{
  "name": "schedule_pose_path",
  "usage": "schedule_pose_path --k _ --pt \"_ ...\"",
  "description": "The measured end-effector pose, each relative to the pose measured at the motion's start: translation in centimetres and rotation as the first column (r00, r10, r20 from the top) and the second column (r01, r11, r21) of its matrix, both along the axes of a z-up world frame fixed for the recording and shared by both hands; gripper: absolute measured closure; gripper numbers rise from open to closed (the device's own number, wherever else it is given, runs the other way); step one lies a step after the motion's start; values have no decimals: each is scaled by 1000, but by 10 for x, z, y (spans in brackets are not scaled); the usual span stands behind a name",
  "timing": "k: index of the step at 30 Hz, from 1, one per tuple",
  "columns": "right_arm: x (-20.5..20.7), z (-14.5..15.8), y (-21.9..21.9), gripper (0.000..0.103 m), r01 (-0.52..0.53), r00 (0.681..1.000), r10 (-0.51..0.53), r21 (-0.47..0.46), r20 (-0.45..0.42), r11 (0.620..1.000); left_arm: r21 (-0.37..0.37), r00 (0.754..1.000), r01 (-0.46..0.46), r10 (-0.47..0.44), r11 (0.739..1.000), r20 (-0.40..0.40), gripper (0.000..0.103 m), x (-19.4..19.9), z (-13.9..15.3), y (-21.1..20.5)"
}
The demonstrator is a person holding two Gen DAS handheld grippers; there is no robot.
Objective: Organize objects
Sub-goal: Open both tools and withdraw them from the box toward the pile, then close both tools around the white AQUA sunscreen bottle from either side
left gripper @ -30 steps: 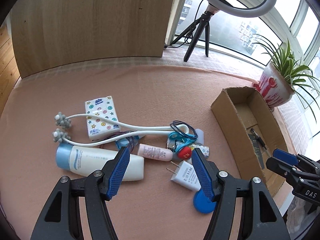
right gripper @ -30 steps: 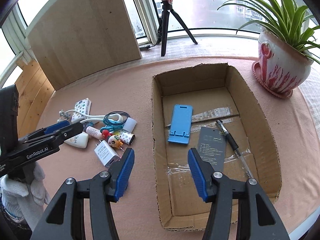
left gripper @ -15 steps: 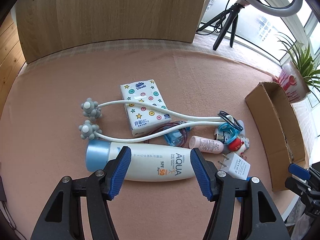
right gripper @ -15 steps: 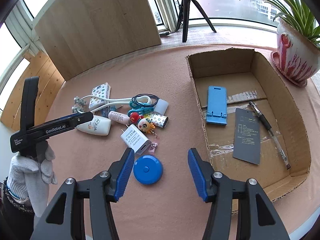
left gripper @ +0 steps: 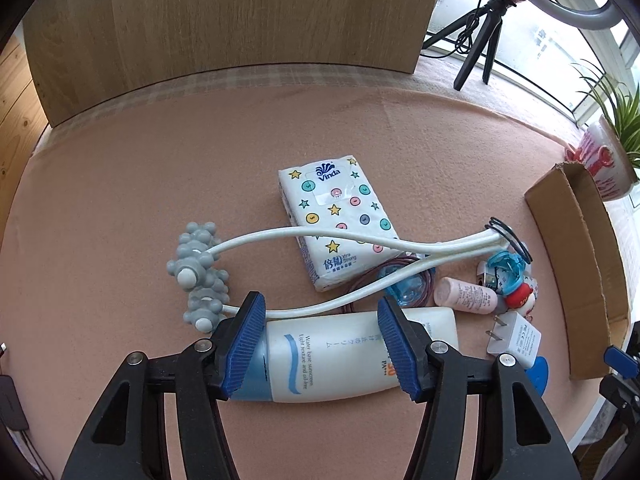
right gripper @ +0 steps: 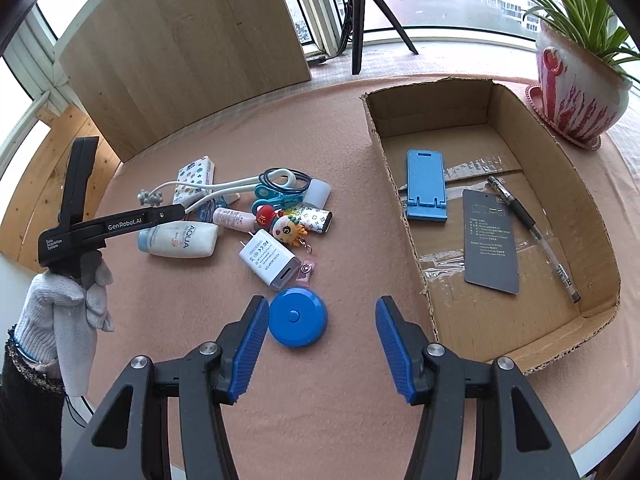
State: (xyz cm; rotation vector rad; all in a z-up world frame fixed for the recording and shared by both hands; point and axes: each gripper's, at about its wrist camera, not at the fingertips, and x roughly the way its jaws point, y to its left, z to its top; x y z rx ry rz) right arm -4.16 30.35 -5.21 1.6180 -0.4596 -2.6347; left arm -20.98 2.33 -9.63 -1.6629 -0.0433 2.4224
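Note:
My left gripper (left gripper: pixel 322 346) is open, its fingers straddling a white AQUA sunscreen tube (left gripper: pixel 340 356) with a blue cap, lying on the pink table. The tube also shows in the right wrist view (right gripper: pixel 180 240). Behind it lie a white roller massager (left gripper: pixel 304 264) and a Vinda tissue pack (left gripper: pixel 336 224). My right gripper (right gripper: pixel 322 344) is open above a blue round tape measure (right gripper: pixel 297 322), which lies nearer its left finger. A cardboard box (right gripper: pixel 520 120) at the right holds a blue phone stand (right gripper: pixel 426 184), a dark card (right gripper: pixel 490 244) and a pen (right gripper: pixel 532 232).
Between tube and box lie a white charger (right gripper: pixel 270 258), a doll keychain (right gripper: pixel 290 228), a pink bottle (right gripper: pixel 234 218), a patterned lighter (right gripper: pixel 314 218) and blue clips (right gripper: pixel 276 200). A potted plant (right gripper: pixel 576 92), a tripod (right gripper: pixel 360 20) and a wooden board (right gripper: pixel 180 48) stand behind.
My left gripper has moved left and down until its fingers straddle the sunscreen tube. My right gripper has swung left from over the box to the tape measure.

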Motion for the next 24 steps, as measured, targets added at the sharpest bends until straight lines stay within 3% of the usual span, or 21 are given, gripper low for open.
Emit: schedule_pose_path --k 15,21,24 --pt "-7 -5 -21 51 -60 998 60 -25 8 998 105 998 -26 20 994 58 41 57 -3 -27" --pt "-8 -11 -34 51 -98 995 99 -64 26 993 84 999 -17 14 996 30 41 86 3 -36" --pt "-10 -16 -41 51 -116 992 119 -75 37 990 160 997 -28 17 987 72 42 91 -4 -41"
